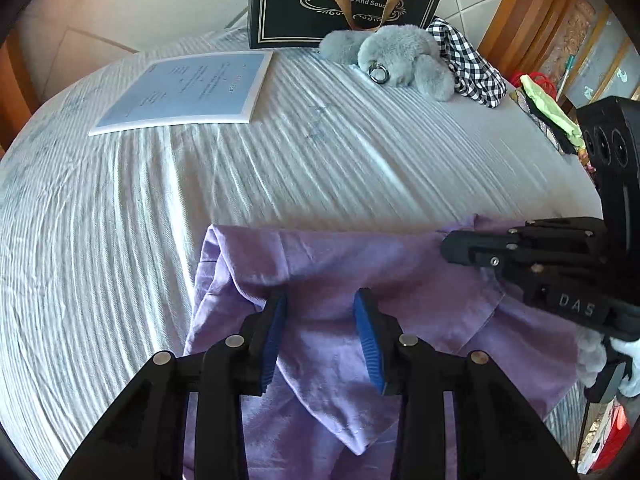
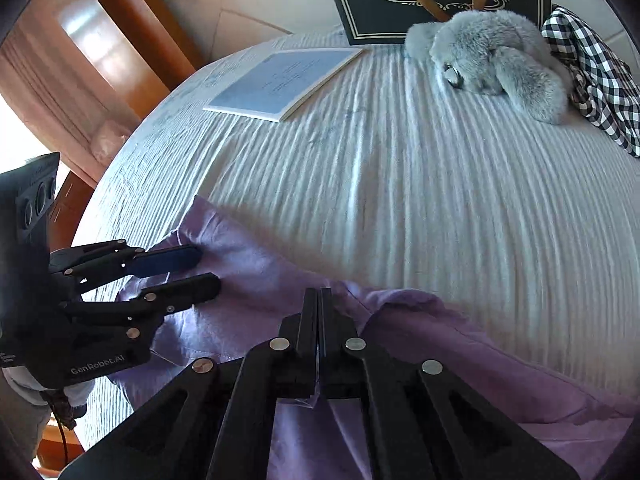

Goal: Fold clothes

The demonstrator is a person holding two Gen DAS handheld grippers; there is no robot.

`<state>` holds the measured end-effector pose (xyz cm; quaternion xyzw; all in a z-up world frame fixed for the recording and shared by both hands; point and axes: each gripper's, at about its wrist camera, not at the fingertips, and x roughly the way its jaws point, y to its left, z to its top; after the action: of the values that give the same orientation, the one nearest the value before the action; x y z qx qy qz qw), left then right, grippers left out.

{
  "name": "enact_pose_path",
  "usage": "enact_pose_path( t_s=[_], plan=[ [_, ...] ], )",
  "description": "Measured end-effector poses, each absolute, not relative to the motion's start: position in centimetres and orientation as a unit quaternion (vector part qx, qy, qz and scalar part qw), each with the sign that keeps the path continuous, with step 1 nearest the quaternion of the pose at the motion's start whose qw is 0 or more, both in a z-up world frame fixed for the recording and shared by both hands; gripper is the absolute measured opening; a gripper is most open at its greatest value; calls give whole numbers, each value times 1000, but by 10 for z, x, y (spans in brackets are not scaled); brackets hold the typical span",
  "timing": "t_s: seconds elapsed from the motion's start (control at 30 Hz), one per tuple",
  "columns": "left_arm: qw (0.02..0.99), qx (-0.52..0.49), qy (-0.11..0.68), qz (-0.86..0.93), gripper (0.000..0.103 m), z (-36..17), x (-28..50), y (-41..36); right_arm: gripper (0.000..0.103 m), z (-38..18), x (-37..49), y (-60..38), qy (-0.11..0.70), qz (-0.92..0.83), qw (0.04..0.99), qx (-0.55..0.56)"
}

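A lilac garment (image 1: 340, 256) (image 2: 440, 344) lies rumpled on the near part of the striped white tablecloth (image 1: 280, 168). My left gripper (image 1: 320, 300) stands over the garment's left part, blue pads (image 1: 276, 332) apart, with the cloth lying loose under the gap. In the right wrist view the left gripper (image 2: 210, 270) shows at the left, fingers spread over the cloth's edge. My right gripper (image 2: 319, 292) has its jaws pressed together, and a sliver of lilac cloth shows pinched between them. In the left wrist view the right gripper (image 1: 444, 248) reaches in at the garment's right corner.
At the far edge stand a black gift bag (image 1: 300, 8), a grey plush toy (image 1: 400, 56) and a black-and-white checked cloth (image 1: 468, 64). A pale blue booklet (image 1: 188, 92) lies at the far left. More clothes (image 1: 548, 108) are piled at the right edge, near wooden furniture.
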<state>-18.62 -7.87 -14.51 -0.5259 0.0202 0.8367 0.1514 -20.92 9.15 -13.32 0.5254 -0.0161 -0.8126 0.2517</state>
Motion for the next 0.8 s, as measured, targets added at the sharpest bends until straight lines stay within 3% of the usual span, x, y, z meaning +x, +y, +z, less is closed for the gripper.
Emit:
enact_pose_path(
  t_s=[0.13,0.27,0.63,0.8],
  plan=[
    [135,-530,15,837,36,-138,-184,-83,2,-123,-205,105,-22,-824,226,519],
    [157,-504,-8,849,36,-113,-161,-80,9,-97,-180,84,3,-832,281,479],
    [132,-527,61,838,36,-143,-134,-53,4,-134,-167,100,-28,-804,259,534],
    [120,-522,23,844,37,-131,-117,-66,16,-120,-152,98,-21,-819,256,513]
  ],
)
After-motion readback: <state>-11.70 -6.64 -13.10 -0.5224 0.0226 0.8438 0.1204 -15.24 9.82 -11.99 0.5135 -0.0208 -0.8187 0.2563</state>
